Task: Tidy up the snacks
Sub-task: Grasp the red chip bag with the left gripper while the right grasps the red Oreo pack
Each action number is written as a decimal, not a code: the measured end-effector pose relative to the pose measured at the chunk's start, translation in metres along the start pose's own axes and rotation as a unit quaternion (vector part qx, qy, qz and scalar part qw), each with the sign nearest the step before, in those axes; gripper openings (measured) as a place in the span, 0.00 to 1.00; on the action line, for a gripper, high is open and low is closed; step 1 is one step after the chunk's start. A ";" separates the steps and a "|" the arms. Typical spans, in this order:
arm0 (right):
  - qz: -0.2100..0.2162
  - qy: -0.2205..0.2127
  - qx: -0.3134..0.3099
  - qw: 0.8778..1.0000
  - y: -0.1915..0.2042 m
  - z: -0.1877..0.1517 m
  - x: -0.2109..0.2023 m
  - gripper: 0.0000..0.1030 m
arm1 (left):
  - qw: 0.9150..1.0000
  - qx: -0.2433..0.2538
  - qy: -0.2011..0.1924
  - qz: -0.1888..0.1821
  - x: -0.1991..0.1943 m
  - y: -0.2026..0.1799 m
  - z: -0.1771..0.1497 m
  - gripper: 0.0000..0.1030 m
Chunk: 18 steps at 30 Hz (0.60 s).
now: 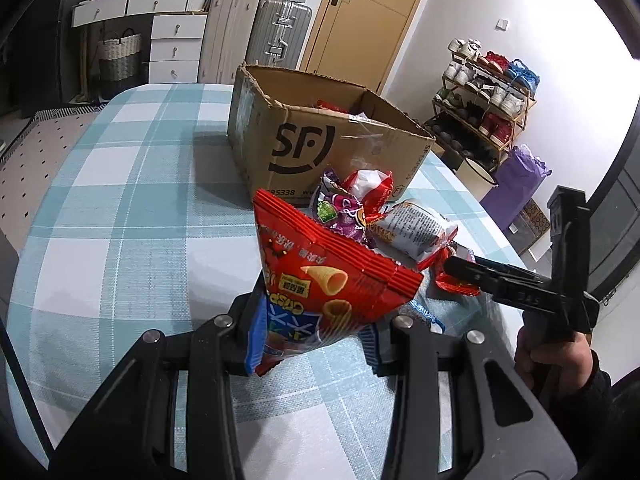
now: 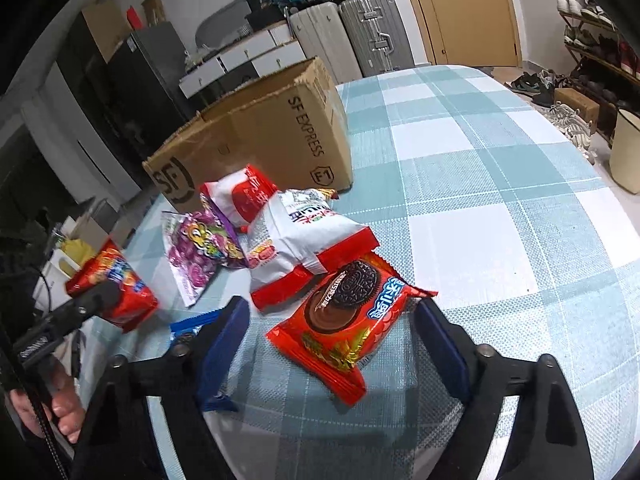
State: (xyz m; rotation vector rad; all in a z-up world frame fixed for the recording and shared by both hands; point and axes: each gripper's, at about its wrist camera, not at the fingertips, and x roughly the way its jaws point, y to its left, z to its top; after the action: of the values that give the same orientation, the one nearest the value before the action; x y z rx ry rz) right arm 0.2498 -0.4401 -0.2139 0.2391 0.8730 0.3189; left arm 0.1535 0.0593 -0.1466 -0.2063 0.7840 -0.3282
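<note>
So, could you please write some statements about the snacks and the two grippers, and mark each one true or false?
1. The left gripper is shut on a red snack bag. True.
2. The cardboard box is closed with tape. False: its top is open.
3. The red Oreo pack lies on the checked tablecloth between the right gripper fingers. True.
4. The right gripper already presses on the Oreo pack. False: its fingers stand apart from it.
</note>
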 end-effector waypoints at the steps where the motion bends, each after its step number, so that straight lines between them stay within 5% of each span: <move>1: -0.007 0.002 -0.002 1.000 0.001 0.001 0.002 0.77 | 1.000 -0.002 -0.002 0.001 -0.001 0.002 0.000 0.34; 5: -0.022 0.009 -0.010 1.000 0.002 0.002 0.008 0.65 | 1.000 -0.009 -0.003 0.002 -0.006 0.009 0.000 0.34; 10: -0.040 0.009 -0.027 0.999 0.003 0.002 0.010 0.38 | 1.000 -0.011 -0.007 0.005 -0.012 0.012 -0.002 0.34; 18: -0.012 -0.020 -0.012 1.000 -0.002 -0.008 -0.012 0.37 | 1.000 -0.003 -0.016 0.011 -0.026 0.007 -0.003 0.34</move>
State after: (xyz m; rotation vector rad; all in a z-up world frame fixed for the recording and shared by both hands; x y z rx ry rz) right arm 0.2366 -0.4454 -0.2115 0.2126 0.8313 0.3002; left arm 0.1361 0.0746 -0.1336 -0.2082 0.7562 -0.3022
